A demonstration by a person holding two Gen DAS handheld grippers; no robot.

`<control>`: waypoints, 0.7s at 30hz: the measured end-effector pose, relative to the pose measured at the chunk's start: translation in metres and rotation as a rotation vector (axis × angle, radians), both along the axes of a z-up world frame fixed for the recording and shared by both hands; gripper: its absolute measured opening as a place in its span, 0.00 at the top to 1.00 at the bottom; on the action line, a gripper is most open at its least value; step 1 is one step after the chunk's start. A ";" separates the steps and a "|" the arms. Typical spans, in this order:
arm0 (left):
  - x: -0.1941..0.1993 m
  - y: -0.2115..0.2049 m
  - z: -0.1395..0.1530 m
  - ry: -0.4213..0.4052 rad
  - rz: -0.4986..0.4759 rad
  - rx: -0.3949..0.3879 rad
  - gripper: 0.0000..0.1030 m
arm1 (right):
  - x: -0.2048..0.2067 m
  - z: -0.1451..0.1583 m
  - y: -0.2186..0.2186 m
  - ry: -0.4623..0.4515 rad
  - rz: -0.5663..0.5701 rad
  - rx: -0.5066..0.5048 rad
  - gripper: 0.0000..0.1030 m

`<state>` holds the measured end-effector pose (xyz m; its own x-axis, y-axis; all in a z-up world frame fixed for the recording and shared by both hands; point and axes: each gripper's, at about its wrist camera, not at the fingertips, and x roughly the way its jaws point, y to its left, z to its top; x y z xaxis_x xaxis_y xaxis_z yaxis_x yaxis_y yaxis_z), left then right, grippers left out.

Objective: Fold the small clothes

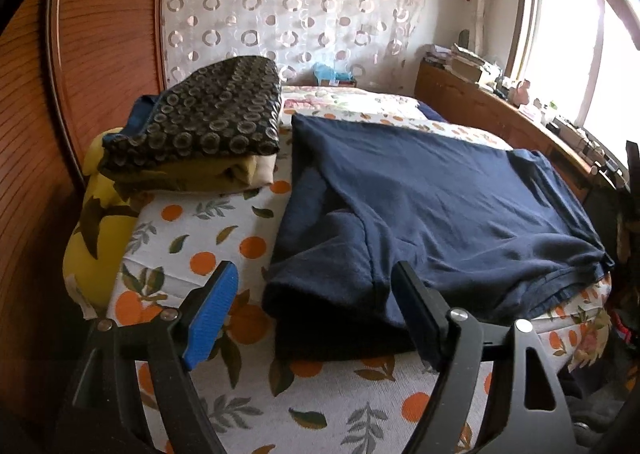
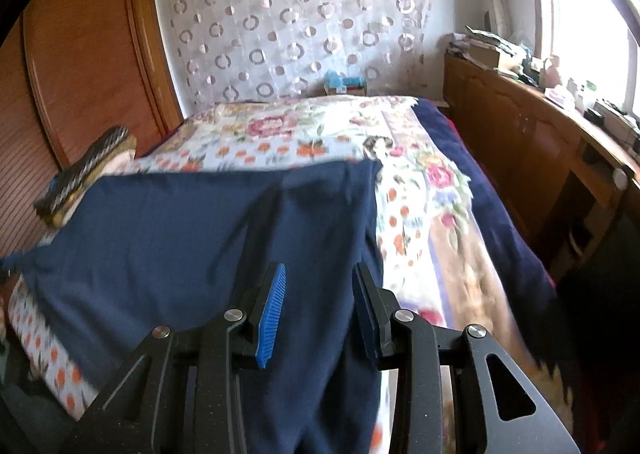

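wooden wardrobe [image 2: 92, 66], circle-patterned curtain [image 2: 296, 26], bright window [image 2: 592, 14]

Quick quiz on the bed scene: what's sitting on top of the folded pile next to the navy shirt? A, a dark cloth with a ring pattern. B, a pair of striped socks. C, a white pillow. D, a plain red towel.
A: in the left wrist view the folded pile is topped by a dark cloth with pale rings, left of the navy shirt.
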<state>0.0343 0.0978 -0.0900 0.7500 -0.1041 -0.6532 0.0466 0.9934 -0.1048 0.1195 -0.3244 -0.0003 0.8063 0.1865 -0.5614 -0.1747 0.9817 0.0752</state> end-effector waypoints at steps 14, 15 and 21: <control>0.014 -0.002 -0.015 0.037 0.013 0.015 0.23 | 0.138 -0.015 -0.004 0.118 -0.128 0.064 0.71; 0.015 -0.002 -0.016 0.040 0.010 0.015 0.23 | 0.141 -0.019 -0.004 0.132 -0.131 0.076 0.76; 0.016 0.001 -0.022 0.056 0.005 -0.004 0.23 | 0.140 -0.007 -0.016 0.099 -0.133 0.172 0.98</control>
